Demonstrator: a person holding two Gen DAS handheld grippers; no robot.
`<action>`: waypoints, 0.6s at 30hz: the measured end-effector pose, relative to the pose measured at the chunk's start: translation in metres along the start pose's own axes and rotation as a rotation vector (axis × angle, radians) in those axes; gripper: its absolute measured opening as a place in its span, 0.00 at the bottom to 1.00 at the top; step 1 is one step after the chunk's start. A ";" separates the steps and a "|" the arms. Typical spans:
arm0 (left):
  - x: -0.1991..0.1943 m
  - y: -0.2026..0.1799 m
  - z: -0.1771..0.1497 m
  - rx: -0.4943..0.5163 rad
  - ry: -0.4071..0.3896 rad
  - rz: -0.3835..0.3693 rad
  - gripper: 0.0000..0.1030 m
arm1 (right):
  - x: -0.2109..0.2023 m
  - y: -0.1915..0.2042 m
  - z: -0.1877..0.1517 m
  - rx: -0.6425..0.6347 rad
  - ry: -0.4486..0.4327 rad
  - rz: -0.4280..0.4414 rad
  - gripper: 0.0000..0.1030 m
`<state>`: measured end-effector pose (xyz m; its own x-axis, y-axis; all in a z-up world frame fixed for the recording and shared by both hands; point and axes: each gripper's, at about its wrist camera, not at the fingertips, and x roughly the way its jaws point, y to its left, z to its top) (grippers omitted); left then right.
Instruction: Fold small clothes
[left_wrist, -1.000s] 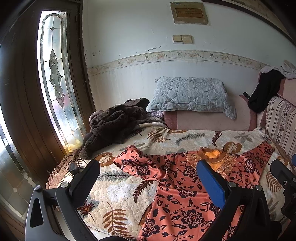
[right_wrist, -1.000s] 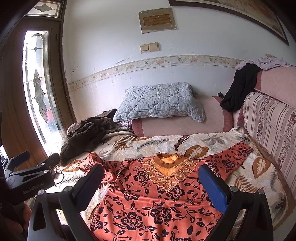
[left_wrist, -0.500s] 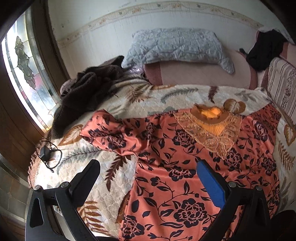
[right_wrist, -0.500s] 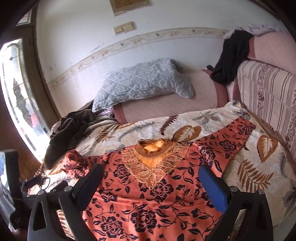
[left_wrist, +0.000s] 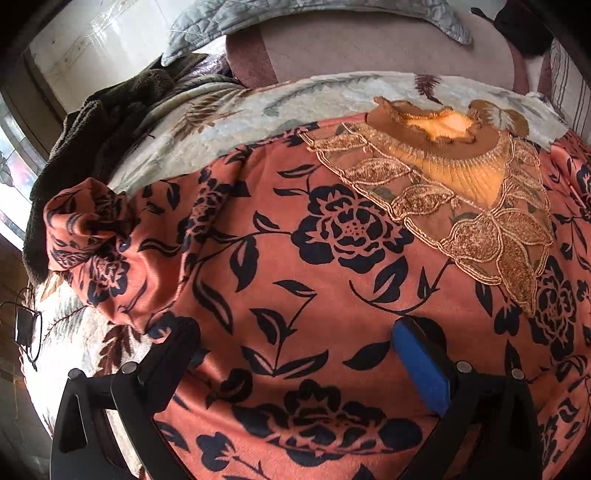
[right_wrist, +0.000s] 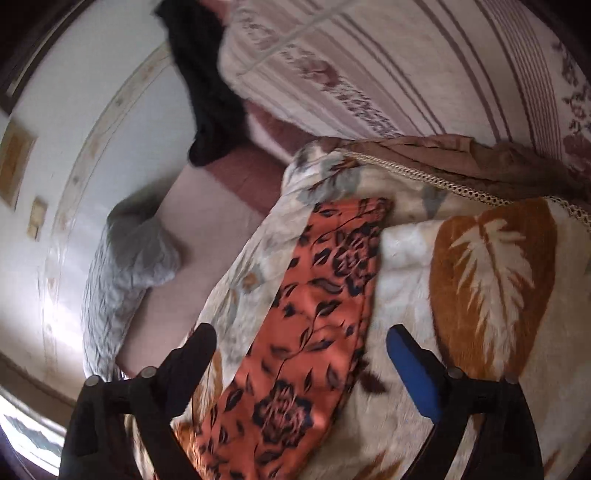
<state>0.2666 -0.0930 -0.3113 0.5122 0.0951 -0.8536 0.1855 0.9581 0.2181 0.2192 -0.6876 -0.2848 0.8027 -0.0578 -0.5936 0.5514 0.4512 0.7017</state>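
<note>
An orange top with black flowers lies spread front-up on the bed, its gold lace neckline toward the pillows. Its left sleeve is bunched up at the blanket's edge. My left gripper hangs open close above the top's body, with nothing pinched. In the right wrist view the right sleeve runs flat along the blanket. My right gripper is rolled over and straddles that sleeve. Its jaws are closing, the sleeve lies between the fingers, and the pads are clear of the cloth.
A leaf-patterned blanket covers the bed. A grey pillow rests against the wall. Dark brown clothes are piled at the far left. A black garment hangs over the striped sofa back. A cable lies near the left edge.
Both grippers have dropped toward the bed. The left one now hovers close over the top's body. The right one has swung right, rolled, and come over the right sleeve.
</note>
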 end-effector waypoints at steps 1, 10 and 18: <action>0.000 0.002 0.001 -0.008 -0.025 -0.009 1.00 | 0.012 -0.010 0.012 0.036 -0.004 -0.003 0.85; 0.017 0.013 0.004 -0.112 -0.020 -0.116 1.00 | 0.080 -0.041 0.061 0.119 -0.060 0.061 0.71; 0.018 0.016 0.011 -0.093 -0.003 -0.134 1.00 | 0.093 -0.023 0.060 0.044 -0.041 0.050 0.07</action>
<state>0.2880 -0.0785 -0.3184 0.4905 -0.0357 -0.8707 0.1738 0.9831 0.0576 0.2948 -0.7567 -0.3332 0.8374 -0.0732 -0.5417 0.5195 0.4150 0.7469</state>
